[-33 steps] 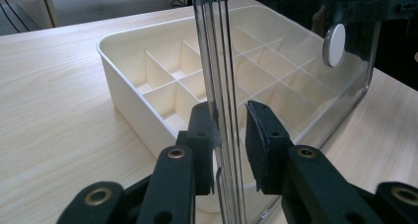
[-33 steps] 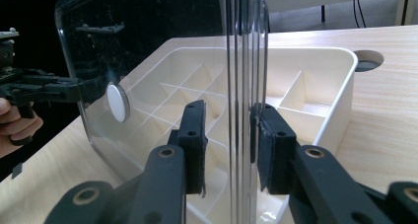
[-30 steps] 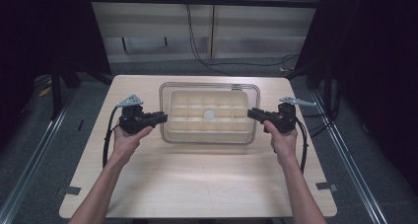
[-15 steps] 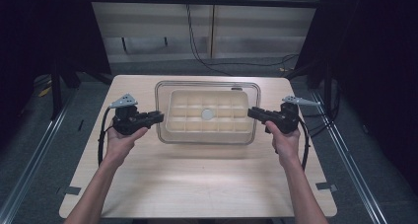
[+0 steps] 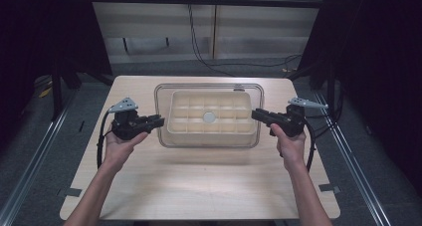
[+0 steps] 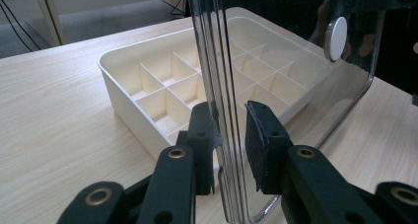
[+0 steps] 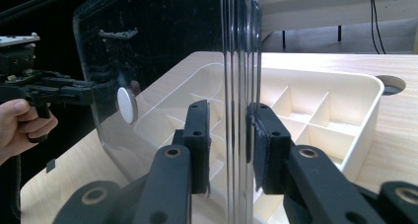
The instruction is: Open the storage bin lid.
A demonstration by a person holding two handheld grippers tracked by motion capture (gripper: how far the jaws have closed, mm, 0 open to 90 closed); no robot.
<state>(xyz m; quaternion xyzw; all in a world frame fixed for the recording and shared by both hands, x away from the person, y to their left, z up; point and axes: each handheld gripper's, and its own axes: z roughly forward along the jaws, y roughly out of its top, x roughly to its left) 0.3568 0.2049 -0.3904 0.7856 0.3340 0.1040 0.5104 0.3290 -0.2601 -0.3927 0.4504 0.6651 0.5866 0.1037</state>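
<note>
High view: a clear plastic lid is held level over a cream compartment tray at the middle of a pale wood-grain table. The left gripper is clamped on the lid's left edge, the right gripper on its right edge. The lid's rim overhangs the tray on all sides. Judged stage: lid gripped and off the tray; whether it is being removed or fitted cannot be told, and setting it down remains.

Left gripper view: the jaws are pinched on the lid's ribbed rim, and the black pads press on either side of it. The lid is transparent, glossy and round-cornered, with a white round knob at its centre. Below it, the tray is matte, thin-walled and divided into square cells.

Right gripper view: the jaws are likewise closed on the opposite rim, which is stepped and glassy. The knob is seen through the lid. The tray rests on the table beyond the lid, its cells empty as far as visible.
</note>
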